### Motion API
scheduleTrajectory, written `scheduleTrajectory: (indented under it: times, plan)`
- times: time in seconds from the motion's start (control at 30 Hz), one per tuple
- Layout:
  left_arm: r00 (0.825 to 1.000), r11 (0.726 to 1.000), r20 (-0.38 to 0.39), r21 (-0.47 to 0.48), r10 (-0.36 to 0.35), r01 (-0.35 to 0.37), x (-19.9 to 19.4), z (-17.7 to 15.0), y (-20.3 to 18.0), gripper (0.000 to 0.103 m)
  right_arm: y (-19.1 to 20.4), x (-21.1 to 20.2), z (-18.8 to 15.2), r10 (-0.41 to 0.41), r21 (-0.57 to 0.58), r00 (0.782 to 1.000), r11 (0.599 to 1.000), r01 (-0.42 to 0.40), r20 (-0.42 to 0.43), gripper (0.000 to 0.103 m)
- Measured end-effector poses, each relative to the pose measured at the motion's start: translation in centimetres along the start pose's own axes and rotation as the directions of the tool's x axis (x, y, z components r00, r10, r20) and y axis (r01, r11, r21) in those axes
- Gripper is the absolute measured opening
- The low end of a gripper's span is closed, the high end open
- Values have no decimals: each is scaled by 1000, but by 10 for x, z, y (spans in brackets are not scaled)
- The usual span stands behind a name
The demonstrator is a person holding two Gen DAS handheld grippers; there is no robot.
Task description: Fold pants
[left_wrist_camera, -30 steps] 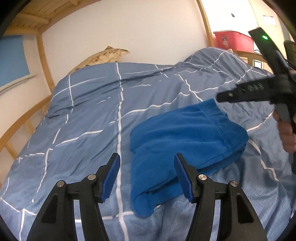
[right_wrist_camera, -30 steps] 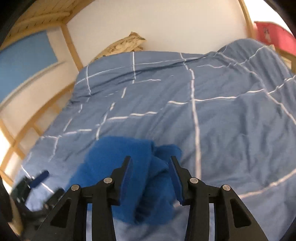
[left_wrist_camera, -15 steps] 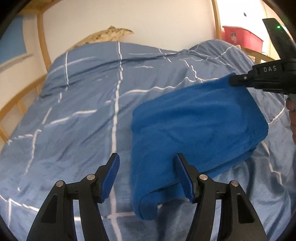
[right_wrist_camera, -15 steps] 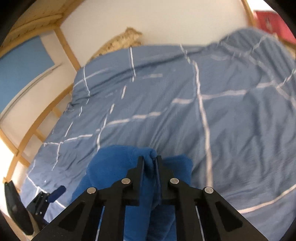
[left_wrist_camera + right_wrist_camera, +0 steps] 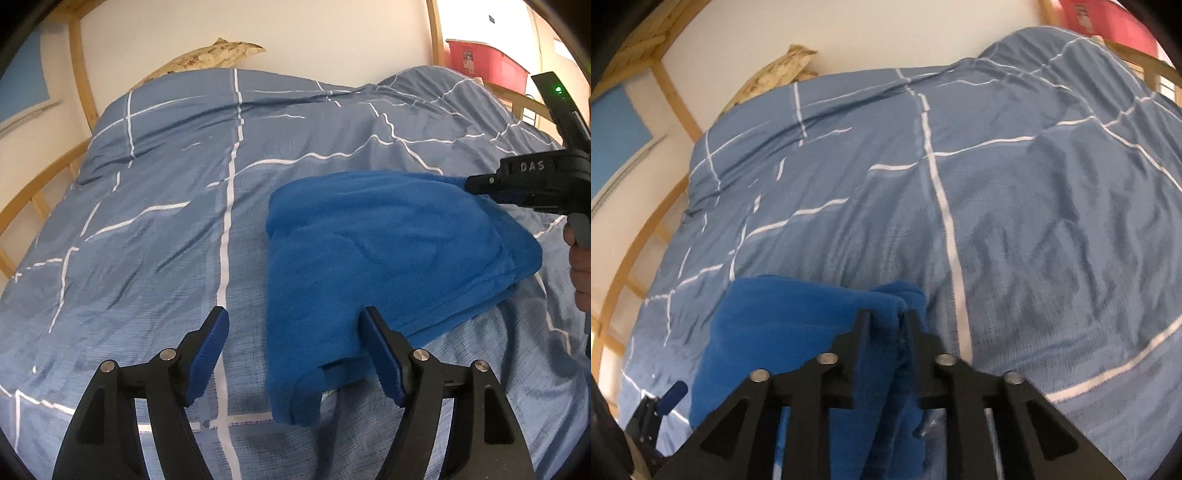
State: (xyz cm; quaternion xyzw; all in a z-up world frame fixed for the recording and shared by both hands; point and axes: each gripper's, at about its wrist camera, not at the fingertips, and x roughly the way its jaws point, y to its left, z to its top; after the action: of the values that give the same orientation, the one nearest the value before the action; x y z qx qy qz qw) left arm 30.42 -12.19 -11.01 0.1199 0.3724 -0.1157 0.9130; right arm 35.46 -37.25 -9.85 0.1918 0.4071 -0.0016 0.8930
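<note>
The folded pants (image 5: 388,251) are laid on the duvet (image 5: 155,229). The left gripper (image 5: 295,354) is spread, jaws just opening, a corner between untouched; the right gripper (image 5: 886,325), also just opening, is seen with a fold between its jaws.

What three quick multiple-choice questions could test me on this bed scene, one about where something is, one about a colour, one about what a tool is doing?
1. Where do the pants lie?
A. on the quilt
B. on a chair
C. in the red bin

2. What colour are the pants?
A. green
B. bright blue
C. white

3. How do the jaws of the left gripper stand?
A. clamped on the pillow
B. clamped on the pants
C. open, pressing on nothing

Answers: 1 A, the folded cloth rests on the checked quilt. 2 B, it is a brighter blue than the quilt. 3 C, there is a wide gap between the blue pads, which have just been opening; one pants corner lies between them untouched.
</note>
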Motion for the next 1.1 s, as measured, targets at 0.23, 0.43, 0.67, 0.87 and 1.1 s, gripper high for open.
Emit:
scheduleTrajectory:
  times: [0.23, 0.43, 0.67, 0.87, 1.1]
  plan:
    - [1000, 1000, -1, 6, 12, -12, -1, -4, 1, 73, -8, 3, -6, 36, 101, 998, 994, -31, -43, 47]
    - [1000, 1000, -2, 3, 22, -22, -1, -4, -1, 73, -2, 2, -1, 58, 52, 997, 997, -55, -59, 24]
    - [1000, 1000, -18, -27, 9, -9, 4, -5, -3, 73, 18, -21, 26, -49, -92, 991, 994, 60, 125, 0]
    - [1000, 1000, 6, 11, 16, -16, -1, -4, -15, 73, 2, -17, 18, 26, -22, 997, 999, -25, 73, 4]
    - [996, 1000, 87, 9, 29, -30, -25, 5, -13, 76, -12, -20, -4, 118, 82, 991, 989, -123, 64, 38]
